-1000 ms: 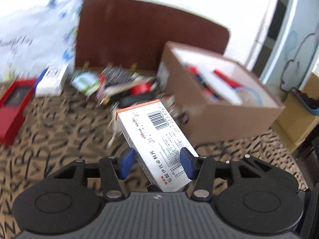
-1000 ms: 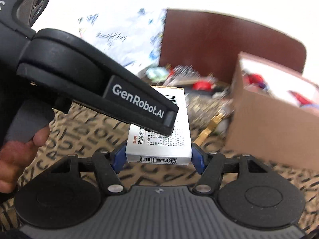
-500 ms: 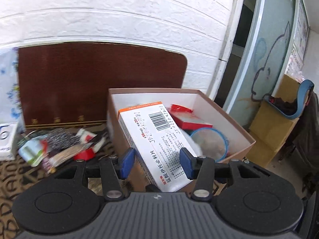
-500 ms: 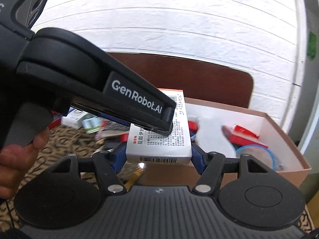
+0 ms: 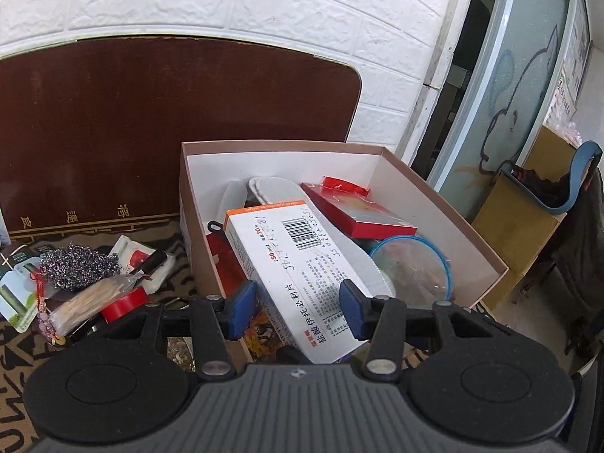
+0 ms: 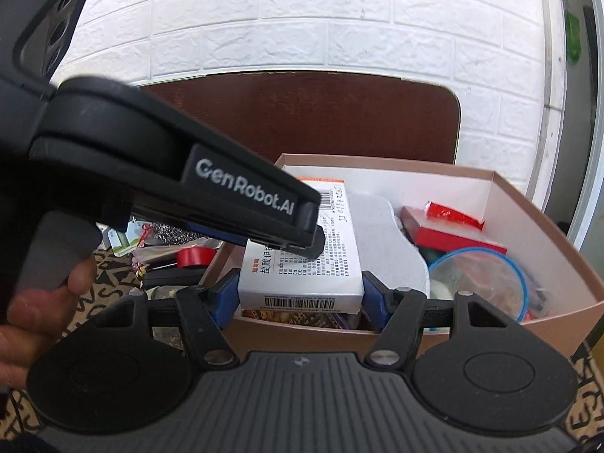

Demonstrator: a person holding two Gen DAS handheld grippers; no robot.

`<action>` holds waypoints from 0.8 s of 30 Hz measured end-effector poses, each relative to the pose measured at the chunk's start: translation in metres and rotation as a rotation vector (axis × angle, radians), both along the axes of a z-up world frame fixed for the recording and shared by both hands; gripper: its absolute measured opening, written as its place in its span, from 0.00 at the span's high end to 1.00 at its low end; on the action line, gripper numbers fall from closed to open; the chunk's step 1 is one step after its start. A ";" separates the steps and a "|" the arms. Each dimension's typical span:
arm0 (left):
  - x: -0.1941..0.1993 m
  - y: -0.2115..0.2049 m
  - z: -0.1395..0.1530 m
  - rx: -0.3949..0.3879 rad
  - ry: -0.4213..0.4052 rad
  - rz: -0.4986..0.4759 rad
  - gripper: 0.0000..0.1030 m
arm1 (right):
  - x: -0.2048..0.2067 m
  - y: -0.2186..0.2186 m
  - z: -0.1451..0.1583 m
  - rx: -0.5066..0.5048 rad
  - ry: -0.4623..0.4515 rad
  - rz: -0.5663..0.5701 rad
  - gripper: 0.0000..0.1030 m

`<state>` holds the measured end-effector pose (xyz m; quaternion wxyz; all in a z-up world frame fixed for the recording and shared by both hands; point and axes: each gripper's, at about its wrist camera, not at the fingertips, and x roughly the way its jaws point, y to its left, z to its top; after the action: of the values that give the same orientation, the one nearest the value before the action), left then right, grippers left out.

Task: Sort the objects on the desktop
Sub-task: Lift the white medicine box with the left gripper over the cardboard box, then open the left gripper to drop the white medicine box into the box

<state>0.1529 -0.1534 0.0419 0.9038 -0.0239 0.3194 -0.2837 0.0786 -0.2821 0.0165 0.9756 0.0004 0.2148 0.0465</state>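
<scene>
A white medicine box (image 5: 298, 264) with an orange stripe and a barcode is held over the open brown cardboard box (image 5: 445, 204). My left gripper (image 5: 296, 307) is shut on the medicine box across its width. My right gripper (image 6: 300, 298) is shut on the near end of the same medicine box (image 6: 302, 264). The left gripper's black body crosses the right wrist view above the medicine box. The cardboard box (image 6: 547, 226) holds a red flat box (image 5: 358, 209), a blue-rimmed round lid (image 5: 411, 268) and white cloth items.
Left of the cardboard box lies a pile on the patterned cloth: a steel wool scourer (image 5: 77, 266), red tape roll (image 5: 124, 304), packet of sticks (image 5: 90, 298) and green card (image 5: 17, 298). A dark brown board (image 5: 170, 128) leans on the white brick wall behind.
Both grippers have carried the medicine box from over the patterned cloth to the right and up, over the cardboard box. The grip is unchanged.
</scene>
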 end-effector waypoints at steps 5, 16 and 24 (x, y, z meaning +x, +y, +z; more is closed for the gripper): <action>-0.001 0.003 0.001 -0.024 -0.004 -0.011 0.38 | 0.002 0.004 0.000 -0.001 0.001 0.018 0.23; -0.014 0.009 0.006 -0.046 -0.036 -0.001 0.14 | -0.002 0.008 -0.001 -0.038 -0.020 -0.012 0.06; -0.025 0.017 0.008 -0.032 -0.052 0.026 0.14 | -0.008 0.006 0.003 -0.030 -0.017 -0.035 0.04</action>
<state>0.1278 -0.1363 0.0501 0.9150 -0.0349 0.2909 -0.2773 0.0703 -0.2761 0.0196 0.9780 -0.0110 0.2069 0.0262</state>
